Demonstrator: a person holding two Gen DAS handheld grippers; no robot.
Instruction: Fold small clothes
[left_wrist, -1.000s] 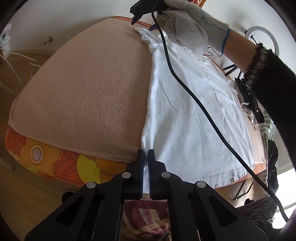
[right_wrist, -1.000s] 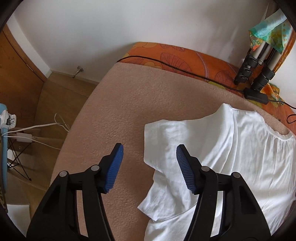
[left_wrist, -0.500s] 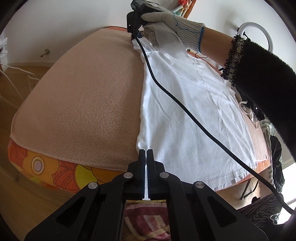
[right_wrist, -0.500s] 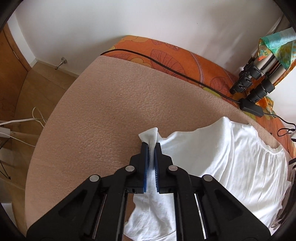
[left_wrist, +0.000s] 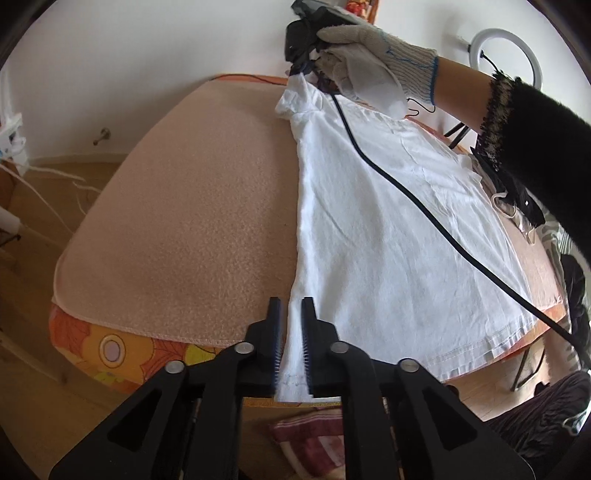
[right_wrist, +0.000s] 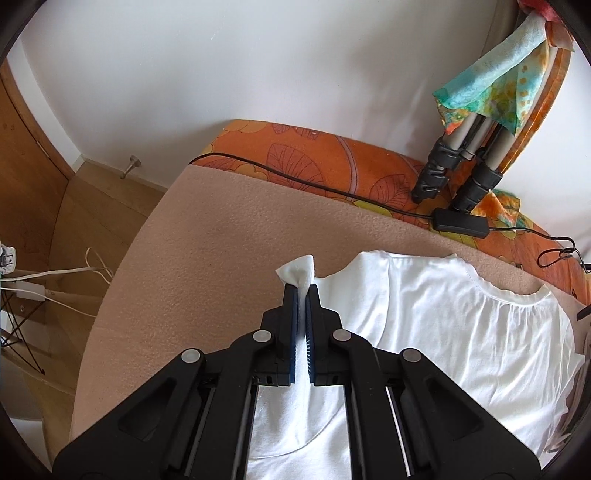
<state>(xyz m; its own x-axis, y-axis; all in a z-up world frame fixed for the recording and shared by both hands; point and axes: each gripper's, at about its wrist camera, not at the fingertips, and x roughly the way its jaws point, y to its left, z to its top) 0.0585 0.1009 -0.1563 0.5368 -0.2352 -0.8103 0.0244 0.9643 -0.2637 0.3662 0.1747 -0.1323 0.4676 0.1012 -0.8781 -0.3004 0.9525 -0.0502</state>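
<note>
On the left side: a peach fleece blanket (left_wrist: 192, 206) covers a bed with an orange flower-print sheet (left_wrist: 122, 349); this half of the blanket is bare.
Floor beyond the left edge: wooden boards with white cables (right_wrist: 55, 280).
Left gripper: black two-finger gripper with blue ribbed pads (left_wrist: 291, 332) at the blanket's near edge; its jaws are opening, with the hem corner of the garment hanging between them, and a gap shows on each side of the cloth.
Garment: small white cotton T-shirt (left_wrist: 388, 229) lying on the right half of the blanket, stretching from the near edge toward the far edge, lightly wrinkled.
Right gripper: matching black gripper with blue pads (right_wrist: 302, 295), clamped tight on the shirt's short sleeve, a tuft of white cloth poking out past the tips; the sleeve is lifted off the blanket.
Right hand: in a grey knitted work glove (left_wrist: 369, 62), holding that gripper above the far edge, with a black fuzzy sleeve (left_wrist: 535, 136) behind it.
Cable: a black cord (left_wrist: 424, 206) runs from the right gripper across the shirt.
Far right corner: black tripod legs (right_wrist: 458, 170) stand on the orange sheet.
</note>
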